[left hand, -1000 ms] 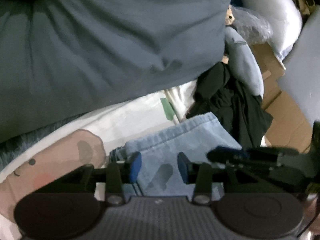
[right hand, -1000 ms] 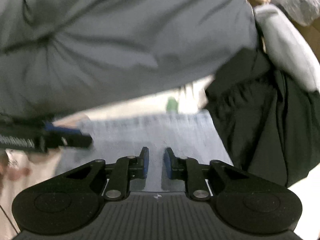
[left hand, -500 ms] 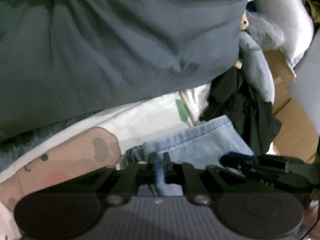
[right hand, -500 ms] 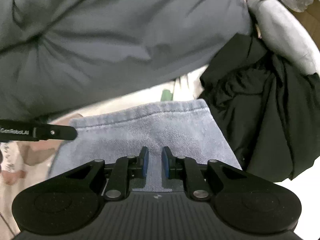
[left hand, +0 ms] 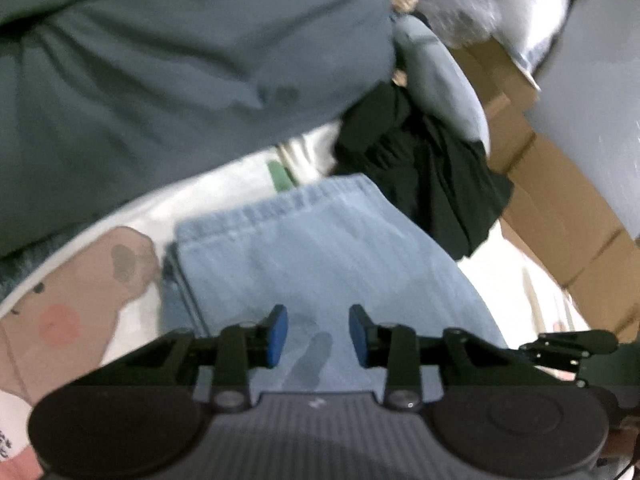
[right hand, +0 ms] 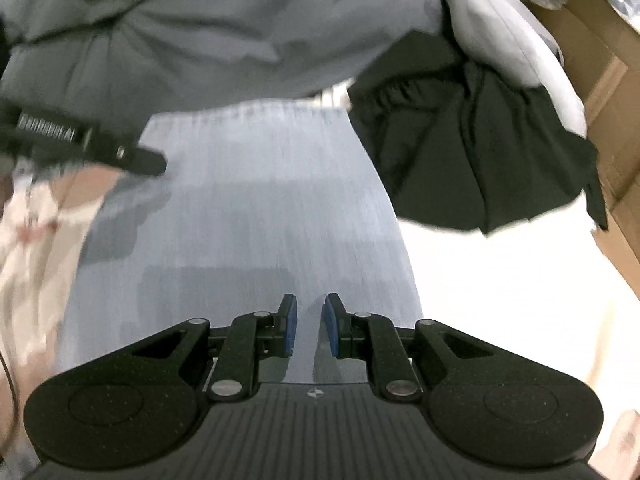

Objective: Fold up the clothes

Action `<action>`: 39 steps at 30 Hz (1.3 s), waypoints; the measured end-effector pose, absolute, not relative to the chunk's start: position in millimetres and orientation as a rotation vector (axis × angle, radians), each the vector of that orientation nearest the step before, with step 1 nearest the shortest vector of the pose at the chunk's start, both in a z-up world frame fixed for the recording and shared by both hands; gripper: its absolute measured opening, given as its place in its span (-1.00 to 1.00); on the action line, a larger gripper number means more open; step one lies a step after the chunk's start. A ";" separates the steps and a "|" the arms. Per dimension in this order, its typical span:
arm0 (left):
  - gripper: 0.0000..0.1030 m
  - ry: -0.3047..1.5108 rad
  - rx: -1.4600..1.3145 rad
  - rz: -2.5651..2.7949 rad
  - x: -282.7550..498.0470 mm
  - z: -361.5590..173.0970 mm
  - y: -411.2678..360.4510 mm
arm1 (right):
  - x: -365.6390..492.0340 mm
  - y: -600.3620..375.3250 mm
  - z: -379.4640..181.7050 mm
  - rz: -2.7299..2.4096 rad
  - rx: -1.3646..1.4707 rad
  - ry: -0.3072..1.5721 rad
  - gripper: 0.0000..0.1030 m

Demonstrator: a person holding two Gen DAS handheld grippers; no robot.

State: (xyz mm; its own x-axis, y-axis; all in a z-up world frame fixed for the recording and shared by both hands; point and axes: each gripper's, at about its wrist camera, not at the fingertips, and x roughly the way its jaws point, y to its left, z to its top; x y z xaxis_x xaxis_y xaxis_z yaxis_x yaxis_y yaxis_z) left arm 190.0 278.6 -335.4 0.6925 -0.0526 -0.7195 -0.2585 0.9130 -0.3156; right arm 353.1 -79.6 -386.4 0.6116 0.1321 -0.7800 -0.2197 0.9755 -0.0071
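- Left wrist view: the left gripper [left hand: 318, 334] hangs over the near part of the folded jeans [left hand: 320, 248], its jaws apart with nothing between them; they have just been opening again after a brief closing, and no cloth shows in the gap. The jeans lie on the pale bedsheet [left hand: 224, 188], between the grey quilt [left hand: 180, 64] at the back and the black garment [left hand: 424, 176] on the right, which touches their far right corner.
- Risk here: a low, half-open jaw could catch only the top layer, dragging the stacked layers at the left edge out of line.
- Right wrist view: the right gripper [right hand: 308, 330] has its jaws close together but not touching, empty, above the near end of the jeans [right hand: 260, 200]. The picture is smeared, so a grab now would probably be poorly aimed.
- Direction: the long axis runs from the grippers toward the quilt [right hand: 208, 28], with the ribbed hem-like band at the far end.
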 end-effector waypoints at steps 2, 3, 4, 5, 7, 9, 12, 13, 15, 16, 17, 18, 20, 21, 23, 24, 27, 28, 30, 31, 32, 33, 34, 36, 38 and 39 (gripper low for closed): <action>-0.28 0.820 -0.396 0.106 190.5 -337.6 272.0 | 337.5 -88.7 -389.1 0.198 -0.105 0.909 -0.59; -0.28 0.827 -0.388 0.105 190.5 -338.3 269.5 | 329.3 -92.9 -390.2 0.195 -0.105 0.919 -0.58; -0.27 0.833 -0.380 0.105 190.6 -339.2 267.1 | 320.2 -97.1 -391.0 0.194 -0.109 0.927 -0.59; -0.27 0.839 -0.374 0.107 190.7 -340.1 265.2 | 310.6 -101.3 -391.7 0.194 -0.115 0.935 -0.59; -0.27 0.856 -0.373 0.113 191.0 -342.6 262.5 | 290.1 -110.9 -392.6 0.181 -0.125 0.952 -0.59; -0.27 0.873 -0.369 0.118 190.1 -344.5 259.3 | 268.8 -122.6 -392.8 0.162 -0.118 0.971 -0.59; -0.26 0.898 -0.358 0.118 187.6 -344.9 253.9 | 238.4 -138.9 -389.2 0.135 -0.099 0.985 -0.59; -0.25 0.907 -0.355 0.116 186.5 -344.3 252.1 | 228.8 -143.4 -387.7 0.127 -0.095 0.984 -0.59; -0.22 0.927 -0.346 0.105 182.3 -342.6 248.0 | 211.7 -152.4 -383.7 0.108 -0.077 0.978 -0.59; -0.21 0.938 -0.341 0.099 178.7 -341.6 245.6 | 203.4 -156.9 -381.5 0.098 -0.066 0.975 -0.59; -0.19 0.947 -0.339 0.097 175.2 -340.7 243.6 | 195.2 -161.3 -379.3 0.089 -0.056 0.972 -0.58; -0.17 0.956 -0.341 0.098 171.9 -339.9 241.9 | 186.9 -165.8 -377.1 0.079 -0.046 0.969 -0.58; -0.16 0.974 -0.342 0.095 165.7 -338.4 238.3 | 172.8 -174.0 -372.3 0.047 -0.005 0.958 -0.58; -0.16 0.983 -0.333 0.083 163.5 -338.1 235.5 | 165.7 -176.3 -370.0 0.030 0.011 0.950 -0.58; -0.15 0.999 -0.307 0.066 159.3 -337.6 229.3 | 151.0 -179.1 -365.7 -0.005 0.036 0.931 -0.57; -0.14 1.004 -0.303 0.064 157.4 -337.5 227.3 | 143.5 -181.3 -365.1 -0.025 0.060 0.924 -0.57; -0.06 1.011 -0.348 0.076 152.0 -338.9 226.4 | 121.4 -193.3 -370.0 -0.099 0.195 0.915 -0.31; -0.04 1.007 -0.374 0.082 150.6 -339.6 227.2 | 114.1 -198.5 -372.8 -0.126 0.251 0.912 -0.23; -0.04 0.997 -0.377 0.084 149.0 -339.6 225.1 | 101.0 -208.6 -378.6 -0.173 0.370 0.902 -0.23; -0.04 0.994 -0.369 0.085 148.8 -339.3 223.0 | 97.0 -212.5 -381.1 -0.182 0.426 0.895 -0.23; -0.04 0.993 -0.361 0.083 149.6 -338.9 220.8 | 94.7 -213.8 -381.9 -0.185 0.452 0.884 -0.23; -0.04 0.994 -0.360 0.076 150.7 -338.3 219.0 | 94.6 -212.6 -380.4 -0.183 0.447 0.869 -0.23; -0.04 0.994 -0.359 0.068 151.5 -337.9 217.1 | 95.3 -210.5 -378.1 -0.177 0.432 0.851 -0.24; -0.04 0.991 -0.346 0.051 153.0 -337.1 211.2 | 100.4 -204.6 -374.2 -0.136 0.394 0.823 -0.24; -0.04 0.988 -0.337 0.034 154.7 -336.9 205.8 | 109.7 -195.8 -373.2 -0.082 0.349 0.811 -0.24; -0.04 0.989 -0.338 0.024 155.4 -337.6 203.1 | 114.7 -190.7 -374.2 -0.057 0.319 0.809 -0.24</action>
